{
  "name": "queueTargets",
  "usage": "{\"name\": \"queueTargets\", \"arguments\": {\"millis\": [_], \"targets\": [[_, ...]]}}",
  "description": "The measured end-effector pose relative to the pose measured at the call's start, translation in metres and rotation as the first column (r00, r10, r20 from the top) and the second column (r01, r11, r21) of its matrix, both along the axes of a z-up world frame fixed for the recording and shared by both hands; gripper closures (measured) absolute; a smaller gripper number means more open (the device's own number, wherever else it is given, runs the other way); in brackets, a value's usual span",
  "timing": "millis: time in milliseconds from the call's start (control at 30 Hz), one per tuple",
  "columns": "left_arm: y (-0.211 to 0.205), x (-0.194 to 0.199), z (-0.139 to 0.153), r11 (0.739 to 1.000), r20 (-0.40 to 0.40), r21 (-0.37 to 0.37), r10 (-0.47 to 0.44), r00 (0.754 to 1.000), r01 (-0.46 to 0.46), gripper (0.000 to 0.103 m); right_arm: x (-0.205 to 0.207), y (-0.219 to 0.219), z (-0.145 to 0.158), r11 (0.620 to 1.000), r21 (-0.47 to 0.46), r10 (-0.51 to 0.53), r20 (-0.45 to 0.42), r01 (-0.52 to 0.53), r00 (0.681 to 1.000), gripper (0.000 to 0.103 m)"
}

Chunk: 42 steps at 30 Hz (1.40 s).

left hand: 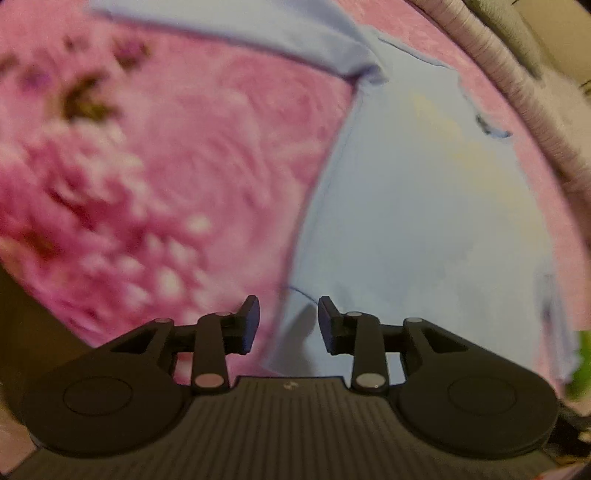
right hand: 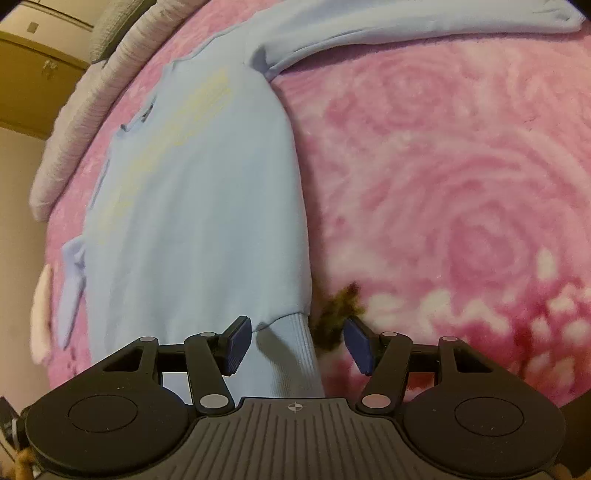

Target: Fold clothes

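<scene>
My light-blue sweatshirt [right hand: 192,206] lies spread flat on the pink rose-patterned blanket [right hand: 461,192] covering the bed, one sleeve [right hand: 406,26] stretched out sideways. My right tongs [right hand: 297,343] stand wide apart, straddling the ribbed hem corner [right hand: 291,354] without gripping it. My left tongs [left hand: 289,323] are also wide, hovering at the opposite hem edge of the sweatshirt [left hand: 424,221], holding nothing.

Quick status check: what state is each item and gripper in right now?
Light blue long-sleeved sweatshirt: spread flat, unfolded, sleeve stretched sideways.
Pink rose-patterned fleece blanket: laid out under the sweatshirt.
Left gripper: open, holding nothing, over the hem corner.
Right gripper: open, straddling the ribbed hem.
</scene>
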<state>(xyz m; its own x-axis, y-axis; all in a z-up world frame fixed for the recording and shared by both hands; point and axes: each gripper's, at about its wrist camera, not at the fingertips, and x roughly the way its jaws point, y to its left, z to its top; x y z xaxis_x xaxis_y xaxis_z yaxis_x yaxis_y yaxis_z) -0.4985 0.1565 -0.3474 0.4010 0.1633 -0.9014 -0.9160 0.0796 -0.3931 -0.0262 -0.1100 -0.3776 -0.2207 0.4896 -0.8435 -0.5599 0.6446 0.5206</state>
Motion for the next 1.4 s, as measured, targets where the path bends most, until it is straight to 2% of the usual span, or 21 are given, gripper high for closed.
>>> {"name": "queueTargets", "arguments": {"millis": [133, 167, 200, 233, 267, 300, 333, 367, 400, 467, 600, 633, 700, 767, 833, 900, 1000, 1100, 1267, 1400], "targets": [[0.002, 0.003, -0.013, 1.000, 0.035, -0.009, -0.020, 0.999, 0.021, 0.074, -0.008, -0.001, 0.005, 0.999, -0.031, -0.040, 0.037, 0.041, 0.998, 0.044], [0.003, 0.001, -0.014, 0.999, 0.041, -0.004, -0.035, 0.999, 0.036, 0.078, -0.010, 0.000, 0.005, 0.998, -0.037, -0.044, 0.044, 0.046, 0.998, 0.044], [0.004, -0.001, -0.015, 0.999, 0.043, 0.002, -0.050, 0.998, 0.050, 0.089, -0.012, 0.001, 0.004, 0.998, -0.043, -0.049, 0.051, 0.051, 0.998, 0.044], [0.004, -0.002, -0.013, 0.997, 0.049, 0.012, -0.071, 0.996, 0.070, 0.093, -0.014, 0.002, 0.003, 0.997, -0.050, -0.053, 0.058, 0.056, 0.997, 0.044], [0.004, -0.003, -0.011, 0.995, 0.057, 0.023, -0.095, 0.994, 0.094, 0.100, -0.009, 0.006, 0.008, 0.998, -0.062, -0.017, 0.079, 0.022, 0.997, 0.065], [0.005, -0.004, -0.009, 0.993, 0.065, 0.034, -0.119, 0.991, 0.117, 0.101, -0.010, 0.010, 0.009, 0.997, -0.077, 0.021, 0.101, -0.013, 0.995, 0.082], [0.003, -0.005, -0.002, 0.988, 0.075, 0.062, -0.145, 0.987, 0.140, 0.101, -0.012, 0.012, 0.011, 0.997, -0.071, 0.030, 0.089, -0.024, 0.996, 0.093], [0.001, -0.007, 0.007, 0.983, 0.087, 0.092, -0.166, 0.982, 0.158, 0.101, -0.013, 0.011, 0.017, 0.998, -0.064, 0.033, 0.094, -0.027, 0.995, 0.095], [-0.002, -0.008, 0.017, 0.978, 0.098, 0.122, -0.184, 0.978, 0.172, 0.101, -0.015, 0.009, 0.023, 0.998, -0.056, 0.035, 0.101, -0.029, 0.994, 0.095], [-0.007, -0.014, 0.022, 0.978, 0.101, 0.133, -0.176, 0.979, 0.162, 0.101, -0.017, 0.004, 0.031, 0.998, -0.050, 0.027, 0.105, -0.022, 0.994, 0.096], [-0.011, -0.012, -0.007, 0.986, -0.030, 0.049, -0.157, 0.987, 0.158, 0.098, -0.019, 0.001, 0.016, 0.995, -0.099, 0.013, 0.102, -0.003, 0.995, 0.094], [-0.011, -0.013, -0.004, 0.988, -0.029, 0.048, -0.148, 0.989, 0.150, 0.098, -0.020, 0.002, 0.011, 0.994, -0.110, 0.015, 0.105, -0.003, 0.994, 0.093], [-0.006, -0.021, 0.011, 0.990, -0.016, 0.080, -0.112, 0.994, 0.113, 0.097, -0.020, 0.009, 0.025, 0.992, -0.123, 0.039, 0.171, -0.018, 0.984, 0.082], [-0.001, -0.030, 0.026, 0.991, -0.005, 0.113, -0.074, 0.997, 0.074, 0.092, -0.020, 0.017, 0.040, 0.990, -0.137, 0.065, 0.240, -0.032, 0.969, 0.079], [0.012, -0.043, 0.036, 0.992, 0.024, 0.130, -0.010, 1.000, 0.007, 0.083, -0.014, 0.023, 0.053, 0.995, -0.097, 0.024, 0.281, 0.003, 0.959, 0.079], [0.031, -0.055, 0.040, 0.984, 0.056, 0.153, 0.083, 0.995, -0.091, 0.077, -0.008, 0.034, 0.059, 0.998, -0.029, -0.049, 0.260, 0.058, 0.964, 0.079], [0.067, -0.079, 0.035, 0.949, 0.120, 0.176, 0.241, 0.963, -0.260, 0.076, -0.010, 0.054, 0.055, 0.991, 0.026, -0.134, 0.183, 0.132, 0.974, 0.079], [0.111, -0.111, 0.026, 0.886, 0.177, 0.184, 0.396, 0.901, -0.425, 0.076, -0.019, 0.074, 0.051, 0.982, 0.064, -0.182, 0.130, 0.175, 0.975, 0.079], [0.177, -0.145, -0.002, 0.795, 0.209, 0.191, 0.540, 0.815, -0.576, 0.075, -0.039, 0.101, 0.053, 0.979, 0.121, -0.174, 0.106, 0.162, 0.979, 0.079], [0.206, -0.157, -0.031, 0.743, 0.260, 0.117, 0.617, 0.743, -0.659, 0.074, -0.056, 0.111, 0.052, 0.983, 0.109, -0.162, 0.155, 0.146, 0.975, 0.079]]}}
